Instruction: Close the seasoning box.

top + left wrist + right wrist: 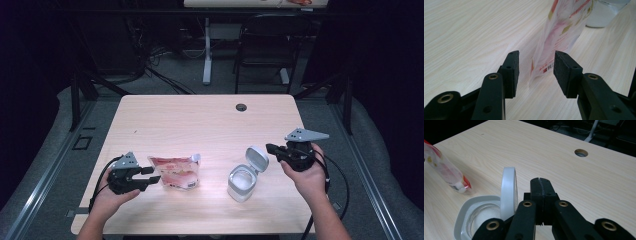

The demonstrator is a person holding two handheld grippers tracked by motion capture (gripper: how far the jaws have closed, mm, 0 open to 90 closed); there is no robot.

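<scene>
The big tabletop (165, 120) is made of light wood, and two things sit near the person's side of it. They are well apart from each other, so each hand has room to work.

The pouch (176, 171) is the bigger thing. It is pink and white and stands upright on its flat bottom, on the left part of the tabletop. Its long side runs up and down, and its little spout at the top corner points toward the jar. I think it is kept standing so nothing spills before it gets picked up and poured.

The jar (242, 183) is clear with a white top. It sits to the right of the pouch. Its lid (256, 159) is flipped up and leans back on a hinge. The mouth of the jar faces up, ready for filling, it seems.

The left gripper (150, 174) lies low and level, pointing at the pouch. Its fingers (512, 72) are spread apart, with the near edge of the pouch between them. They do not squeeze it yet.

The right gripper (270, 148) sits just beside the raised lid. Its fingers (541, 192) are pressed together with nothing between them. It may be there to keep the lid back.
</scene>
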